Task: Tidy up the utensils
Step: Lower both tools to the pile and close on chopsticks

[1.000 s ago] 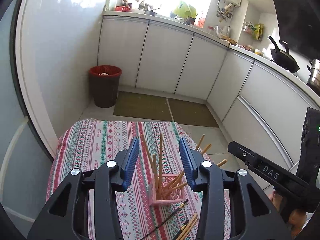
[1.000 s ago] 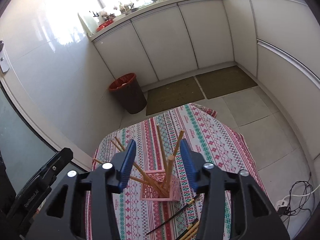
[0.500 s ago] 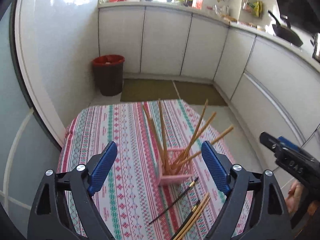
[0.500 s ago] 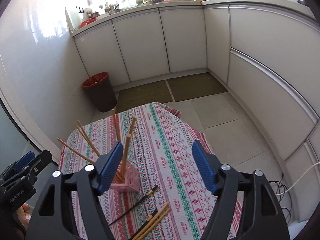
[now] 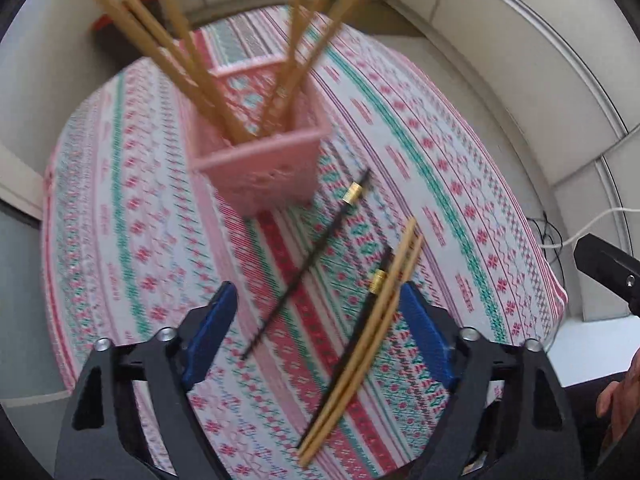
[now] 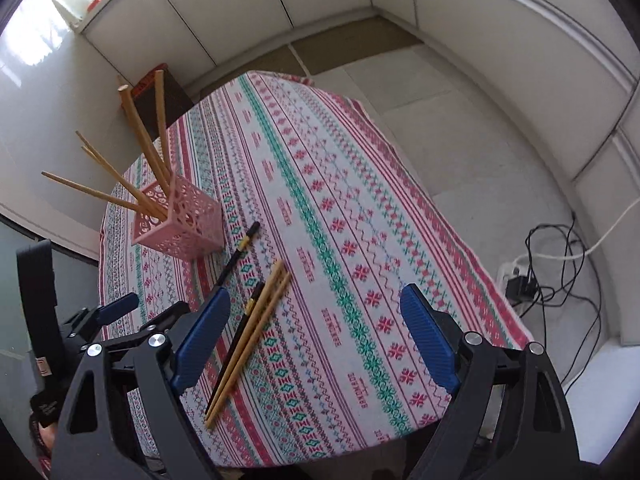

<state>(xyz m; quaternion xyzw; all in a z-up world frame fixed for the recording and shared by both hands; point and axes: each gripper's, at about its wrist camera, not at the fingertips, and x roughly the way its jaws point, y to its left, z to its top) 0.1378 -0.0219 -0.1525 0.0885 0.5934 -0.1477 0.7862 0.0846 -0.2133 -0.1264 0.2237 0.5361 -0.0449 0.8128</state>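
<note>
A pink lattice holder (image 5: pixel 262 164) (image 6: pixel 182 222) stands on the patterned tablecloth (image 6: pixel 360 216) with several wooden chopsticks (image 5: pixel 188 52) (image 6: pixel 136 140) upright in it. On the cloth in front lie two black chopsticks with gold bands (image 5: pixel 308 260) (image 6: pixel 236 256) and a pair of wooden chopsticks (image 5: pixel 360 344) (image 6: pixel 252 336). My left gripper (image 5: pixel 320 332) is open and empty, low over the loose chopsticks. My right gripper (image 6: pixel 316 336) is open and empty, just right of them. The left gripper also shows in the right wrist view (image 6: pixel 120 308).
The round table's edge (image 5: pixel 552 280) drops to a tiled floor. White cabinets (image 6: pixel 500 52) curve round the back and right. A power strip with cables (image 6: pixel 524 280) lies on the floor at right. A dark bin (image 6: pixel 168 92) stands behind the table.
Both grippers have opened wide and dropped down towards the table. The holder and the loose chopsticks now look much closer, and the views tilt down onto the cloth.
</note>
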